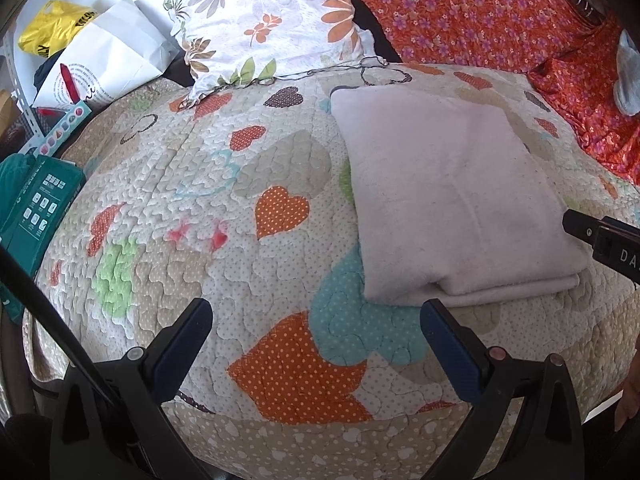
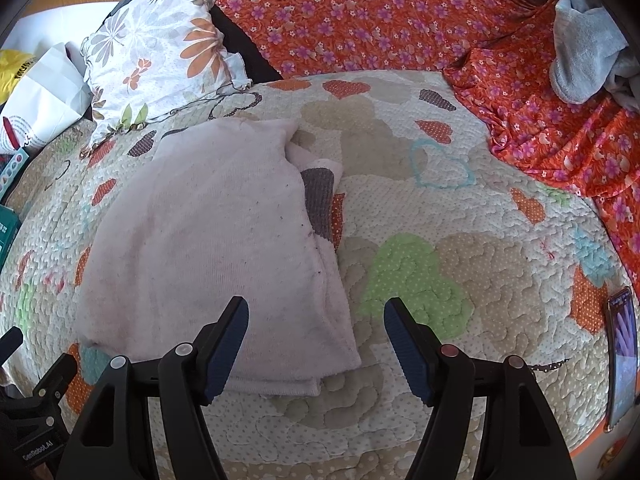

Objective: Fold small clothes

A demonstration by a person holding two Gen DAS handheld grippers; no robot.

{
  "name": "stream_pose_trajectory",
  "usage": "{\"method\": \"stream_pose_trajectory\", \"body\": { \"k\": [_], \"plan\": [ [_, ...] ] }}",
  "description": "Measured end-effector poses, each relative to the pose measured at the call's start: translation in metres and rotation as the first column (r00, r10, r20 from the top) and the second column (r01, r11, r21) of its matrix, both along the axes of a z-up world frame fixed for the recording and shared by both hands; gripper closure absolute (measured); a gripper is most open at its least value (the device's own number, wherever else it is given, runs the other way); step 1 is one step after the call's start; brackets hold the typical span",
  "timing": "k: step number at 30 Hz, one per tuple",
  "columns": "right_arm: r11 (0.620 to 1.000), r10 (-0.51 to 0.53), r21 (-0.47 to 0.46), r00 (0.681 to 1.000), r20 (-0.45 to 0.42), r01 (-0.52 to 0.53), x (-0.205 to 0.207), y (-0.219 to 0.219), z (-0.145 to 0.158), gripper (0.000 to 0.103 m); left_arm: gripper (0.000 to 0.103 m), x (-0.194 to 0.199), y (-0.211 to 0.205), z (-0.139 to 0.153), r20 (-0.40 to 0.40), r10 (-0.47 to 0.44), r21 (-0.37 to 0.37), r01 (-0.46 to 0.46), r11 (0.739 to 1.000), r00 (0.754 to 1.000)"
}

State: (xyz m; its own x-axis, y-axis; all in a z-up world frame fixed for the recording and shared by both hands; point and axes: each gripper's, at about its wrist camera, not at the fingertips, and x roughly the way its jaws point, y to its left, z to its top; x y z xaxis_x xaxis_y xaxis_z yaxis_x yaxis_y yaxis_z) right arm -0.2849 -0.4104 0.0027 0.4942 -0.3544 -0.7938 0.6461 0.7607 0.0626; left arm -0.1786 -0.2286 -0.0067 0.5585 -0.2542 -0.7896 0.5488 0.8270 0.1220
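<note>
1. Two tools, both released: left tool (image 1: 316,344) and right tool (image 2: 316,344) hang with jaws wide, nothing between them.
2. Pale pink fleece garment (image 1: 460,196), folded into a rough rectangle, lies on the heart-patterned quilted bedspread (image 1: 224,208), near its front edge.
3. Judged next: pinch both near corners squarely, lift low, carry the fold over evenly; the thick layered edge may slip.
4. Writing: right tool's body reads "DA…", cut off; left tool's reads "GenRobot.AI". White paper bag (image 1: 108,60) print too small.

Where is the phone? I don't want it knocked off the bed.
In the right wrist view the phone lies at the far right edge of the heart quilt, well right of the folded pink cloth.
</note>
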Motion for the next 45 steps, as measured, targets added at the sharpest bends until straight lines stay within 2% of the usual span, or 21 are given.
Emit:
{"method": "stream_pose_trajectory", "body": {
  "k": [11, 27, 37, 45],
  "plan": [
    [1.0, 0.01, -0.006, 1.0, -0.003, -0.011, 0.003, 0.002, -0.001, 0.028, 0.0, 0.003, -0.002, -0.007, -0.049, -0.004, -0.001, 0.004, 1.0, 0.999],
    [1.0, 0.026, -0.011, 1.0, 0.003, -0.026, 0.006, 0.007, 0.0, 0.027, 0.0, 0.003, 0.0, -0.016, -0.064, 0.001, 0.026, 0.001, 1.0, 0.998],
    [0.992, 0.075, -0.104, 0.997, -0.007, -0.076, 0.011, 0.025, 0.006, 0.025, 0.0, 0.007, 0.004, -0.015, -0.055, 0.021, 0.028, -0.019, 0.999, 0.998],
    [0.993, 0.069, -0.099, 0.998, -0.003, -0.069, 0.011, 0.023, 0.007, 0.025, 0.0, 0.005, 0.001, -0.018, -0.069, 0.005, 0.026, -0.003, 1.0, 0.998]
  ]
}}
